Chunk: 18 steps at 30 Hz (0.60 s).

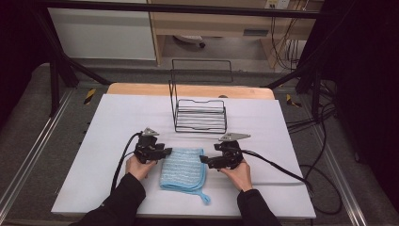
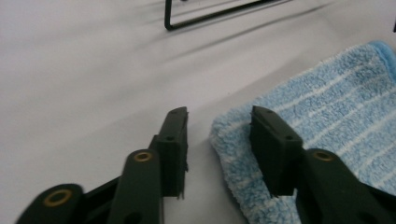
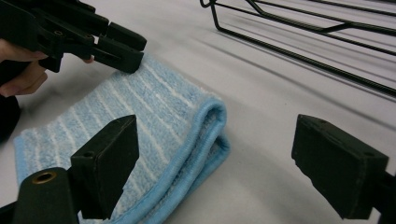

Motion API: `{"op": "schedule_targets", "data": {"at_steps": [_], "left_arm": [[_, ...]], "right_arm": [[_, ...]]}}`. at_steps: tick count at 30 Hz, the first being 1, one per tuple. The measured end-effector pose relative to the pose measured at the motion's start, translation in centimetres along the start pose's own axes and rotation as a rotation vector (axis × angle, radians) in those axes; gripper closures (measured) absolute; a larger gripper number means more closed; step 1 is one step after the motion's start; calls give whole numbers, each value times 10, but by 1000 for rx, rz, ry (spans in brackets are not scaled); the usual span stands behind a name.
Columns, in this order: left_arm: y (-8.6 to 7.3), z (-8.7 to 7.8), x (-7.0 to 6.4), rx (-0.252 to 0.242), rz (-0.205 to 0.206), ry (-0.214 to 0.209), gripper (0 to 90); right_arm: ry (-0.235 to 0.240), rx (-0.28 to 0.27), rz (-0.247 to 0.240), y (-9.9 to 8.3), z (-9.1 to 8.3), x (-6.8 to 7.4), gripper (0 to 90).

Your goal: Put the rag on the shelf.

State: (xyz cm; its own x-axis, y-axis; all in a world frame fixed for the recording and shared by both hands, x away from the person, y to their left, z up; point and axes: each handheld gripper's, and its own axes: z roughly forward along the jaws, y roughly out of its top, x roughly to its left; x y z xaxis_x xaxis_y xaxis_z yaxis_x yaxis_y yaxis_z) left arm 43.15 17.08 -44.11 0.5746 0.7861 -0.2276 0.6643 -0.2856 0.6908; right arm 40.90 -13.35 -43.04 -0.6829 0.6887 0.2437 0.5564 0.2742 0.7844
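White table sheet (image 1: pixel 117 141) under blue towel (image 1: pixel 183 169), both claws (image 1: pixel 168 151) (image 1: pixel 203 160) agape, wire rack (image 1: pixel 200 115) behind.

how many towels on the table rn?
1: a folded blue striped towel near the table's front edge, between the left gripper and right gripper, in front of the wire rack.

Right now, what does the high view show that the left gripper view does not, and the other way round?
The high view alone shows both hands, the right gripper, the full wire rack and the towel's hanging loop. The left gripper view alone shows, close up, the left gripper open, its jaws on either side of the towel's corner. Both show the folded blue striped towel on the white table.
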Motion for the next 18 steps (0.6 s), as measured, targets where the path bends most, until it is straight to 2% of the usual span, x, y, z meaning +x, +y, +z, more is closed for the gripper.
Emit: {"op": "schedule_targets", "data": {"at_steps": [1,2,3,5,9,16,18], "left_arm": [[-1,0,1,3,-12,-14,634],[-1,1,2,4,-23,-29,634],[-2,2,3,13,-39,-49,675],[-4,3,2,25,-34,-52,706],[-4,4,0,35,-35,-51,743],[-4,5,0,43,-31,-52,765],[-5,5,-1,44,-22,-49,768]], "right_arm": [[1,-3,11,-1,4,0,155],[1,-3,11,-1,4,0,155],[7,-8,27,-1,9,-1,171],[17,-7,44,-1,14,-3,198],[-5,28,27,2,24,-3,243],[-10,64,42,1,33,-9,304],[6,72,70,2,37,-11,331]]}}
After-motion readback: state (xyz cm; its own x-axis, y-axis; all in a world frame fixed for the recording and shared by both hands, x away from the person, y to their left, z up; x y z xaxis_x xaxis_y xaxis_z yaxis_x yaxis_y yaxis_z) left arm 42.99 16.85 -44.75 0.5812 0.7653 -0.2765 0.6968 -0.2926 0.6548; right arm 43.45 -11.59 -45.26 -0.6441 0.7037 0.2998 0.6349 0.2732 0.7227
